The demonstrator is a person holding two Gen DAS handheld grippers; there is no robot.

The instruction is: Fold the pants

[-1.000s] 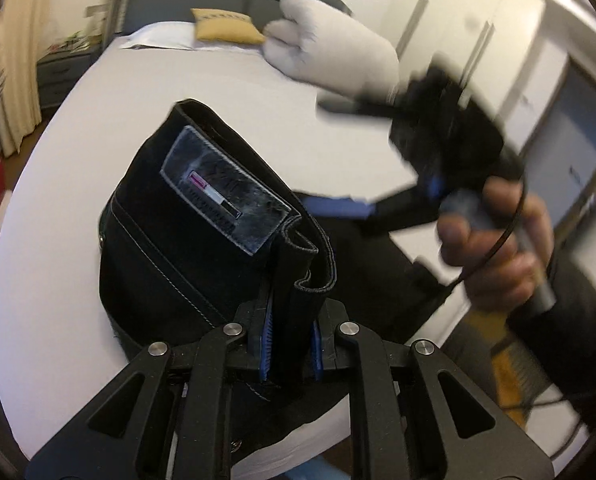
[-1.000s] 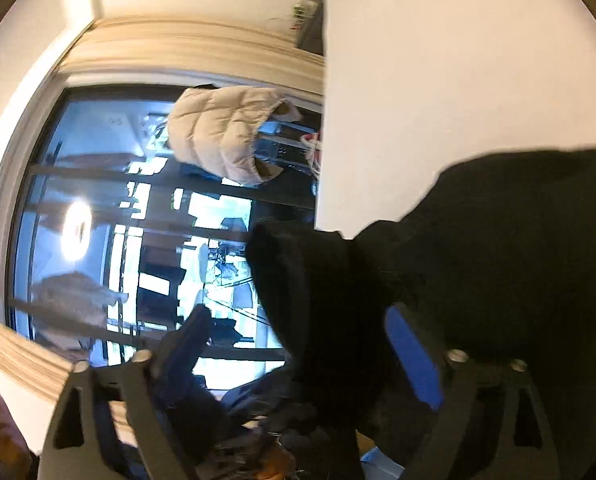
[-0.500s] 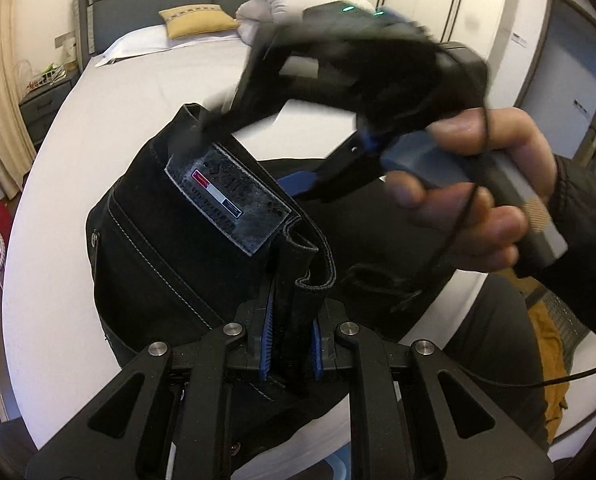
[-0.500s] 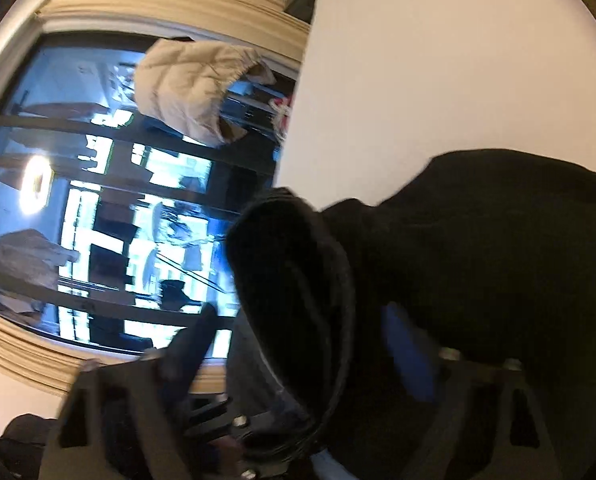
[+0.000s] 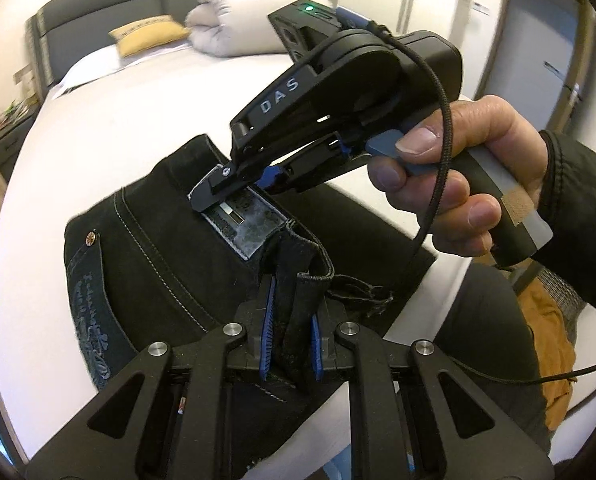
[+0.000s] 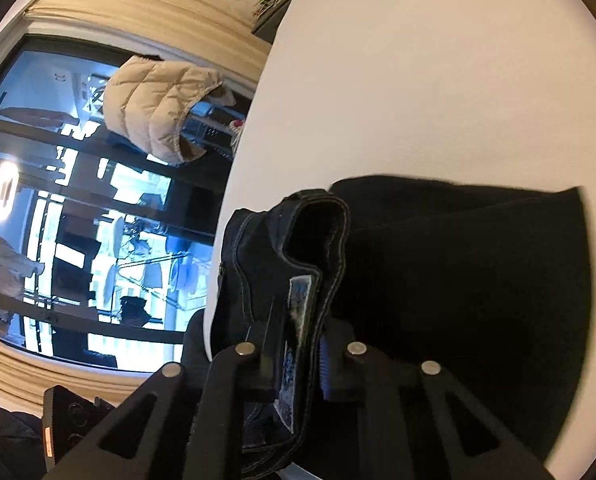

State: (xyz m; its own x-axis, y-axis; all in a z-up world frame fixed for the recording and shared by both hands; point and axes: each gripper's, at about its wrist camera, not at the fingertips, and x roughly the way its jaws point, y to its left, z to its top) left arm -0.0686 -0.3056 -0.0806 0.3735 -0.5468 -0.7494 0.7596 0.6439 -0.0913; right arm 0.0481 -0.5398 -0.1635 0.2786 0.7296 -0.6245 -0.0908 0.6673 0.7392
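Between my left gripper's (image 5: 290, 344) ribbed blue pads I see matt black denim pants (image 5: 146, 248), pale-stitched, with a worn leathery patch (image 5: 244, 222); beneath, a smooth white sheet (image 5: 98, 128).

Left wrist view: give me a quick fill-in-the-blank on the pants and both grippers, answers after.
1. The left gripper is shut on the waistband of the ____ denim pants.
2. The right gripper's tips sit on the pants' grey ____.
3. The pants rest on a white ____.
4. The pillow by the headboard is ____.

Answers: black; label patch; bed; yellow
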